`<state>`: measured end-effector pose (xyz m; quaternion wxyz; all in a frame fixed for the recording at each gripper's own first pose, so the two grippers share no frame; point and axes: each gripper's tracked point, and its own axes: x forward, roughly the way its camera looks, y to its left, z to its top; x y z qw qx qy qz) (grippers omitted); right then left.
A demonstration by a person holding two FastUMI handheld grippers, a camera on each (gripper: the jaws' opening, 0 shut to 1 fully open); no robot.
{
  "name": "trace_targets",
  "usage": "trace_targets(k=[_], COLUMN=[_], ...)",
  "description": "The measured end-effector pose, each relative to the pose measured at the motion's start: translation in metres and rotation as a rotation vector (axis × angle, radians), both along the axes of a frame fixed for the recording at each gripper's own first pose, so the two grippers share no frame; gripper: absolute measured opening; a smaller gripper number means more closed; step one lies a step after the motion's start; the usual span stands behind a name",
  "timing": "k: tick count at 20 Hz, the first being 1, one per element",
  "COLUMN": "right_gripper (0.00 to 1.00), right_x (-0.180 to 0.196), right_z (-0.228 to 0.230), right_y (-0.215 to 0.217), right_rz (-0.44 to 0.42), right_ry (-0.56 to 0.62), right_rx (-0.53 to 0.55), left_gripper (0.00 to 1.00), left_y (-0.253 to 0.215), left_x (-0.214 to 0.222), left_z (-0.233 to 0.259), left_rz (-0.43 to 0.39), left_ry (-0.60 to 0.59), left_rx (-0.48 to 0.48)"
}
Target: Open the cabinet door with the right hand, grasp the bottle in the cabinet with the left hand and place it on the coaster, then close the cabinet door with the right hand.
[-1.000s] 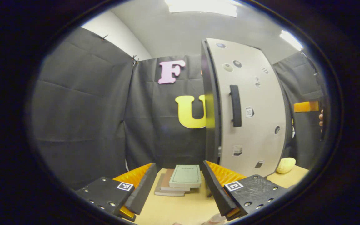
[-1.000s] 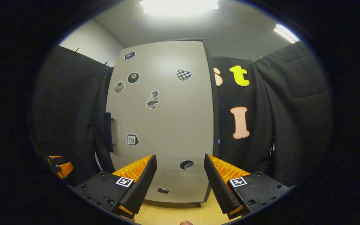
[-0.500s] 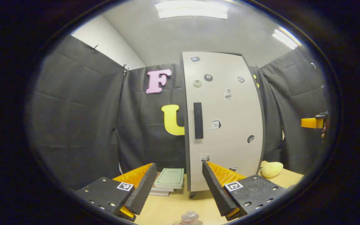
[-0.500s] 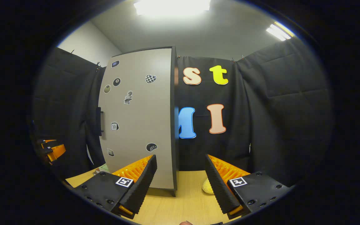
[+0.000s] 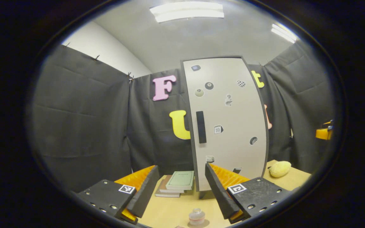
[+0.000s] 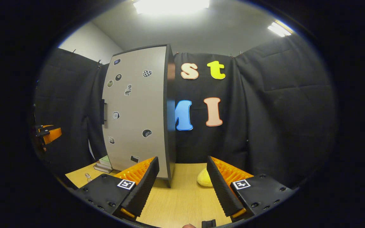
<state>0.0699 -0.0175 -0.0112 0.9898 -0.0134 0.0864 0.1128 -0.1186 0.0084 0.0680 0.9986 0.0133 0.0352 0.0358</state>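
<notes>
Standing on the wooden table (image 5: 176,209), the tall grey cabinet (image 5: 230,126) is seen with its door (image 5: 233,104) shut flat against the body. A dark handle (image 5: 201,127) is fixed upright near the door's left edge, and several small stickers (image 5: 218,129) are placed over the door.

In the left gripper view, the left gripper (image 5: 182,186) is held above the table with its two fingers spread wide, and nothing is held between them. A small clear bottle (image 5: 196,216) is seen on the table just in front of this gripper, close to the lower edge of the view. Whether a coaster is under it cannot be told, because the base is cut off. A stack of books (image 5: 177,183) is laid to the left of the cabinet foot, and a yellow lemon-like object (image 5: 279,168) is laid on the table to the right of the cabinet.

In the right gripper view, the right gripper (image 6: 182,186) is also held wide open and empty, well apart from the cabinet (image 6: 135,114). The bottle (image 6: 88,177) is seen far to the left on the table, near the books (image 6: 103,164). The yellow object (image 6: 204,179) is seen between the fingers, farther off. The left gripper (image 6: 48,134) is seen at the left edge.
</notes>
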Motion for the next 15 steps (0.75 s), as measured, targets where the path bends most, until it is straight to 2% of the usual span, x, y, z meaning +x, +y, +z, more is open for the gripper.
trace_targets(k=[8, 15], right_gripper=[0.96, 0.96], right_x=[-0.004, 0.000], right_z=[0.011, 0.034], right_y=[0.002, 0.013], right_rz=[-0.054, -0.073], right_ry=[-0.039, -0.091], right_rx=[-0.028, -0.031], left_gripper=[0.89, 0.88], left_y=[0.017, 0.032], left_x=[-0.001, -0.006], left_z=[-0.015, -0.007], left_rz=[-0.021, -0.027], left_ry=[0.026, -0.006], left_rx=[-0.034, -0.008])
